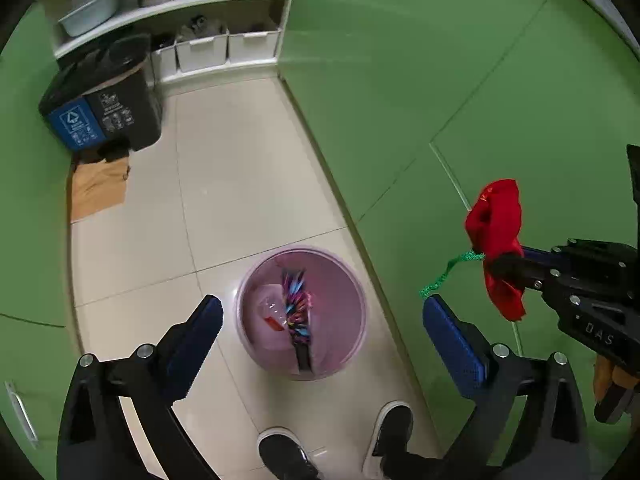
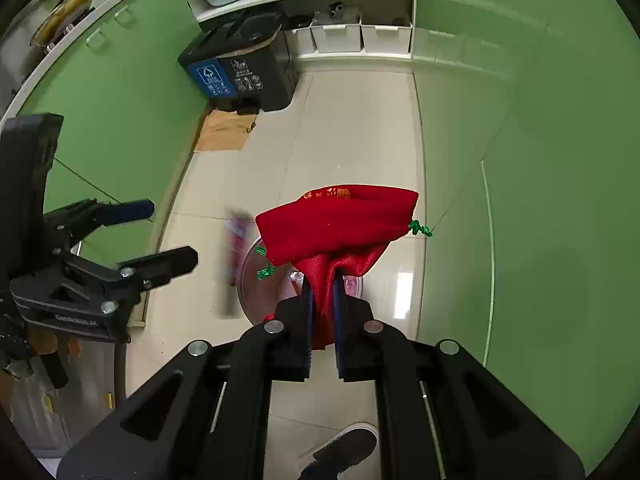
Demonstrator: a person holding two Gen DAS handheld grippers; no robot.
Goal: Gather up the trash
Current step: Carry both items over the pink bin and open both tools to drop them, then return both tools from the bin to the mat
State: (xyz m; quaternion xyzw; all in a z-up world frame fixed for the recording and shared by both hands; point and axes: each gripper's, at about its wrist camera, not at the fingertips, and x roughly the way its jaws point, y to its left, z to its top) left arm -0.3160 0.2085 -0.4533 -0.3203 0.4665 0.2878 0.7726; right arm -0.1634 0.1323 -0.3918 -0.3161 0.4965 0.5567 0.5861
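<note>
A round translucent pink bin (image 1: pixel 301 312) stands on the tiled floor below my left gripper (image 1: pixel 322 312), which is open and empty above it. Inside lie a colourful wrapper (image 1: pixel 296 304) and a clear plastic piece (image 1: pixel 272 308). My right gripper (image 2: pixel 322 280) is shut on a red drawstring pouch (image 2: pixel 336 224) with green cords, held above the bin (image 2: pixel 248 280). The pouch (image 1: pixel 498 232) also shows at the right of the left wrist view. In the right wrist view a blurred colourful wrapper (image 2: pixel 236 260) is in mid-air beside the bin, below the open left gripper (image 2: pixel 172 236).
Green cabinet doors (image 1: pixel 440 100) line both sides of a narrow floor. A black and blue sorting bin (image 1: pixel 104 108) stands at the far left with brown cardboard (image 1: pixel 100 188) before it. White shelves (image 1: pixel 208 48) with boxes and pots close the far end. The person's shoes (image 1: pixel 392 432) are near the bin.
</note>
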